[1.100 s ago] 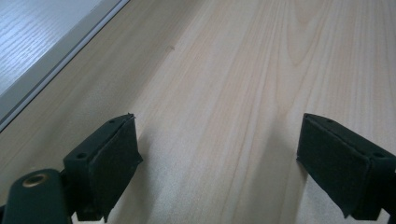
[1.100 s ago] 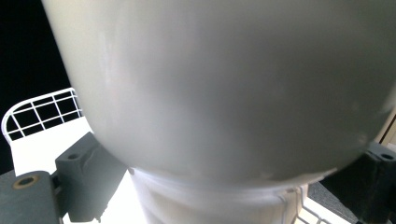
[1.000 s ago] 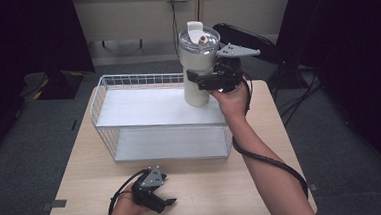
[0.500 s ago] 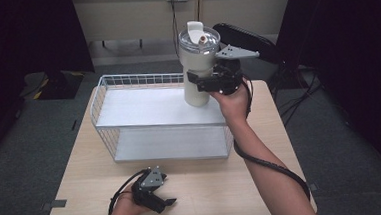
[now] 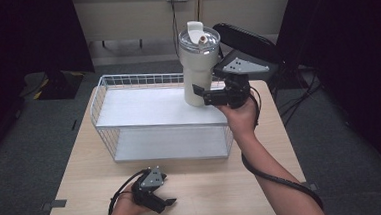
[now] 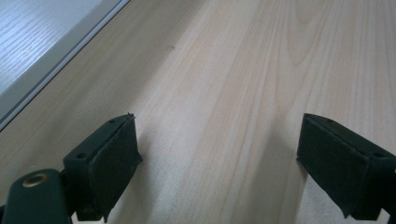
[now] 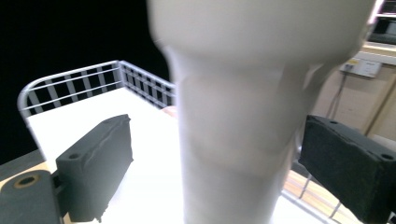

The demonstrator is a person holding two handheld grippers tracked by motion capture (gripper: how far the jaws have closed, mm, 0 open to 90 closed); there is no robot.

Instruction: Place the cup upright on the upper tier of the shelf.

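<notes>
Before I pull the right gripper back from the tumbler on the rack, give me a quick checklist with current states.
1. Right gripper open: ok, both jaws stand apart from the tumbler, a gap on each side.
2. Tumbler upright: ok, it stands straight in the high view.
3. Tumbler fully seated on the rack's top shelf: cannot tell, its base is hidden behind the gripper.
4. Margin from the shelf's edge: not ok, the tumbler stands near the right rear corner.
5. Lid on: ok, it sits on top of the tumbler.
6. Left gripper out of the way: ok, open, low over the table in front of the rack.
</notes>
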